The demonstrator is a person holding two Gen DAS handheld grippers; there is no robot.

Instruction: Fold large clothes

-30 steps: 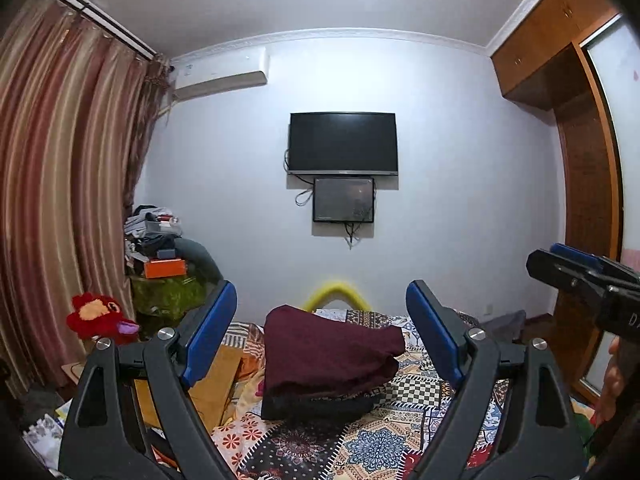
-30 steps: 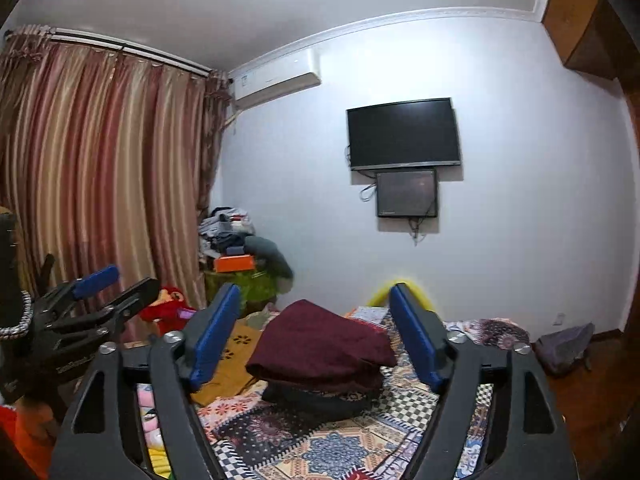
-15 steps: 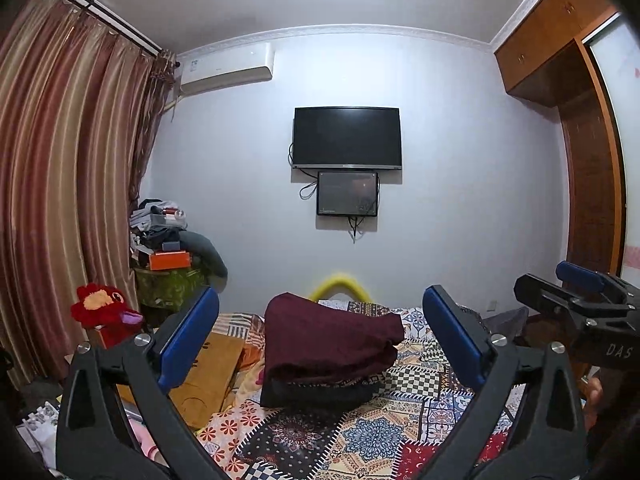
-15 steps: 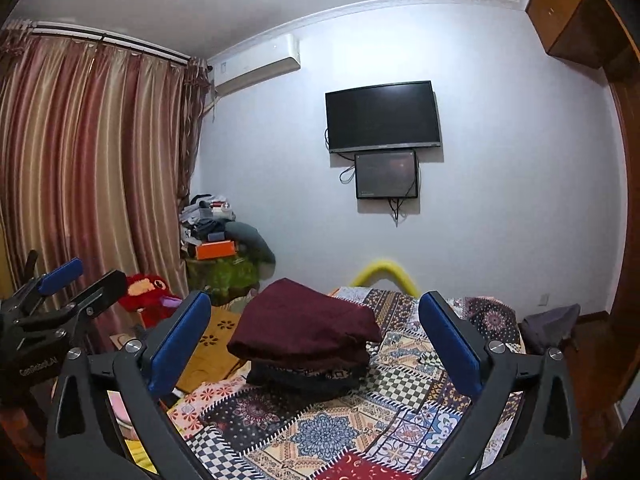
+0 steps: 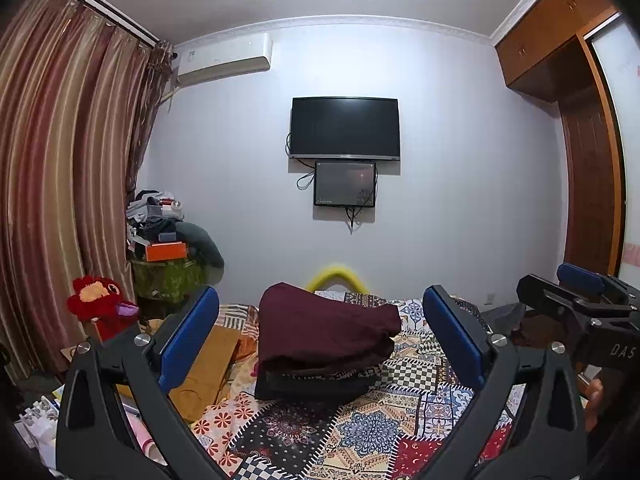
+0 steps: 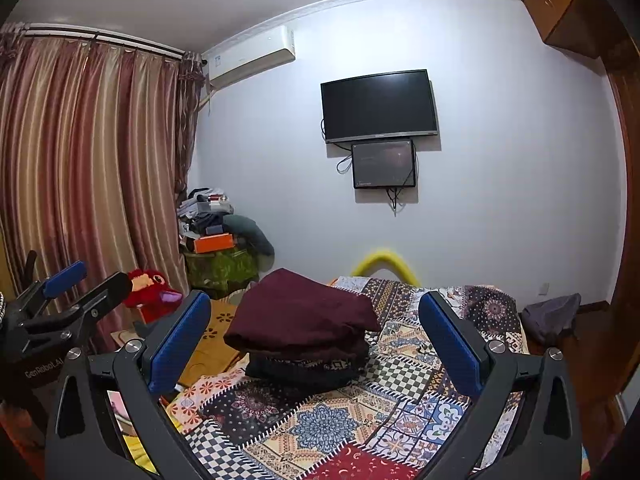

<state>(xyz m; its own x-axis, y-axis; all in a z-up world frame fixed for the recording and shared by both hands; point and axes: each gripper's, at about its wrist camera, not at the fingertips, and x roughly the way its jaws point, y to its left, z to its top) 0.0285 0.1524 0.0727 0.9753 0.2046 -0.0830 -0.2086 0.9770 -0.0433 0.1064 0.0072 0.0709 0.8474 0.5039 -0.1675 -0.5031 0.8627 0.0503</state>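
Note:
A folded maroon garment (image 5: 324, 330) lies on top of a folded black garment (image 5: 316, 386) on the patchwork bedspread (image 5: 360, 432). The same maroon garment (image 6: 300, 316) and black garment (image 6: 304, 372) show in the right wrist view on the bedspread (image 6: 332, 428). My left gripper (image 5: 320, 316) is open, held level well short of the stack, with nothing between its blue pads. My right gripper (image 6: 314, 312) is open too, back from the stack and empty. Each gripper appears at the edge of the other's view: the right gripper (image 5: 576, 300) and the left gripper (image 6: 76, 288).
A red plush toy (image 5: 100, 306) and a cluttered green-covered stand (image 5: 168, 276) sit left of the bed by the striped curtain (image 5: 60, 200). A brown board (image 5: 204, 372) leans at the bed's left side. A television (image 5: 345, 128) hangs on the far wall; a wooden wardrobe (image 5: 588, 160) stands right.
Both grippers' jaws spread wider between the earliest frames and half a second ago. The right wrist view tipped slightly downward, showing more bedspread. The stack has not moved.

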